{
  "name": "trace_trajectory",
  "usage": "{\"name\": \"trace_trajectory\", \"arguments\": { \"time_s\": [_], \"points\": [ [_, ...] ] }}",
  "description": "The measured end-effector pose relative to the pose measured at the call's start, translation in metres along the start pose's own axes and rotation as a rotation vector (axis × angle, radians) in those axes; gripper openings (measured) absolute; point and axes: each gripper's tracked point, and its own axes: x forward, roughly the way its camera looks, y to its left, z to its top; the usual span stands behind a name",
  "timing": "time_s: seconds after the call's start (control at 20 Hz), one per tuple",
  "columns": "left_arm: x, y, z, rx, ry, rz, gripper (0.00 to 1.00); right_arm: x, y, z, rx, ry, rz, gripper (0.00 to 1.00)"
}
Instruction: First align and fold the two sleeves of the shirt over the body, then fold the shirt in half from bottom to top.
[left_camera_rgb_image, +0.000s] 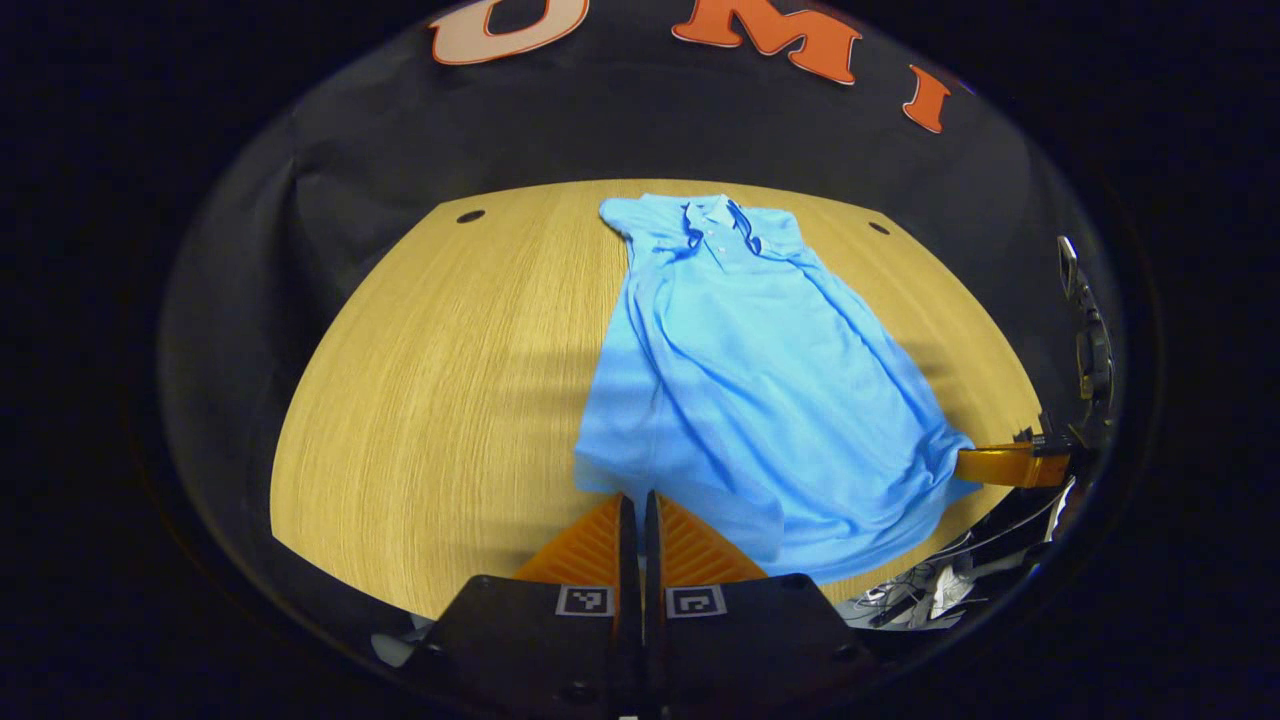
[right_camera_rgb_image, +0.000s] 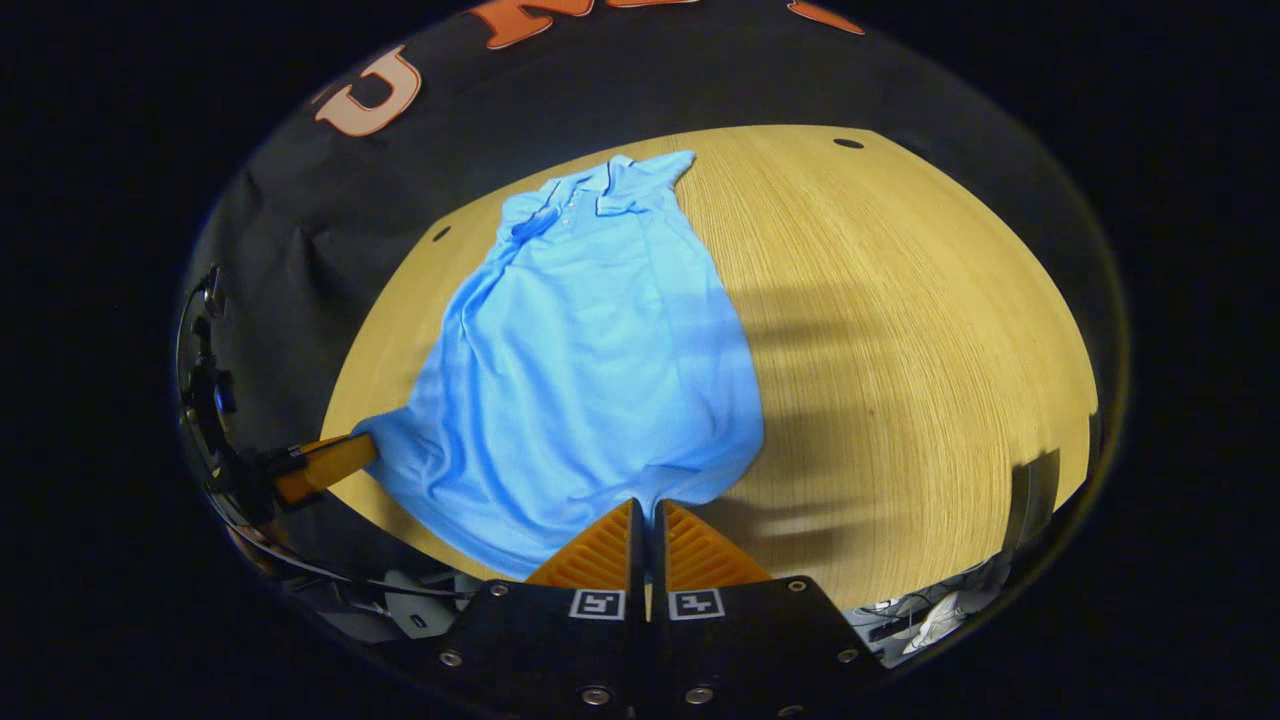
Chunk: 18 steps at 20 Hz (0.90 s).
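My left gripper (left_camera_rgb_image: 634, 500) and right gripper (right_camera_rgb_image: 645, 508) each pinch a bottom corner of the blue shirt (left_camera_rgb_image: 745, 385), jaws closed on the hem; the shirt lies collar-far on the wooden table (left_camera_rgb_image: 440, 400), sleeves folded in.

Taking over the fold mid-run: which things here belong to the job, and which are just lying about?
Job:
- blue polo shirt, sleeves already over the body
- left tool, shut on its bottom hem
- right tool, shut on the hem's other corner

Lying about:
- wooden table, only the work surface
- cables past the table's near edge
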Motion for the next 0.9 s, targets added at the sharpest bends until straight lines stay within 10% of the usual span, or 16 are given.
{"name": "trace_trajectory", "arguments": {
  "time_s": [0.9],
  "points": [
    [0.078,0.025,0.235,0.060,-0.196,-0.085,0.05,0.031,0.021,0.249,0.023,-0.264,0.004,0.01]
  ]
}}
